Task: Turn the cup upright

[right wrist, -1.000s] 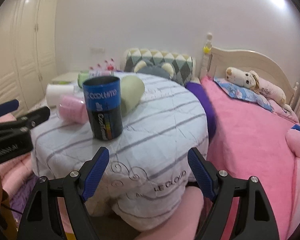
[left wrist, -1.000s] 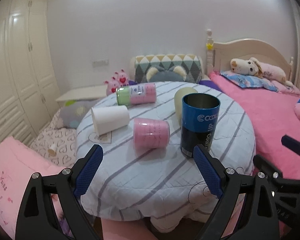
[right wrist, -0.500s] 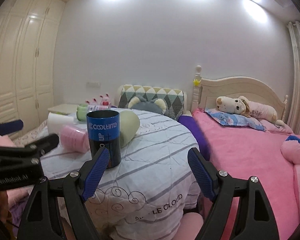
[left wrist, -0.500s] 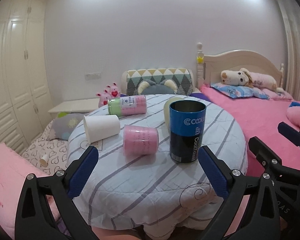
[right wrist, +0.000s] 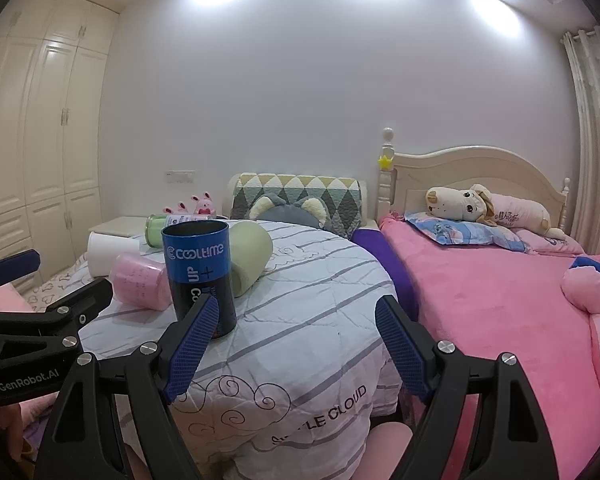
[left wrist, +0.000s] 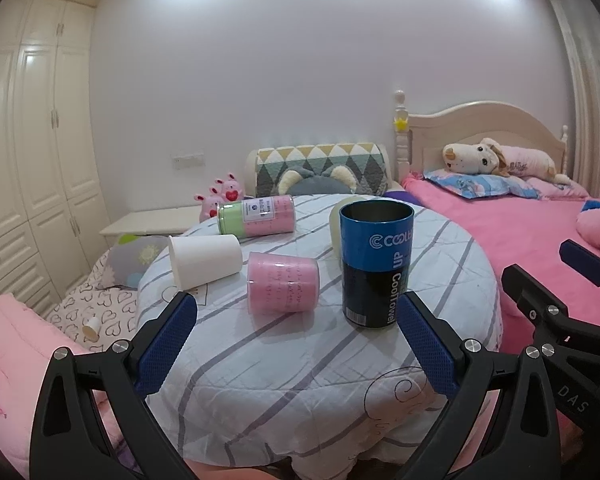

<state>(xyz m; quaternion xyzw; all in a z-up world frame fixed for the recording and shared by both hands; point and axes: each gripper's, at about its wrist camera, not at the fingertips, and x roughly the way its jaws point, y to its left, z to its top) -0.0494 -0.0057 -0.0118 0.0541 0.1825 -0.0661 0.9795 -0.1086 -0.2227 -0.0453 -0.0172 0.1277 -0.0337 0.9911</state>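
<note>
Standing upright, blue can (right wrist: 199, 268), "COOLTIME" lettering

Left tongs (left wrist: 296, 344), right tongs (right wrist: 296, 346) spread wide (nothing held).

We see a blue-and-black can (left wrist: 376, 264), pink cup (left wrist: 283, 289), white cup (left wrist: 205, 258), grey-striped white tablecloth (left wrist: 308, 368) and pink bedspread (right wrist: 496, 304).
</note>
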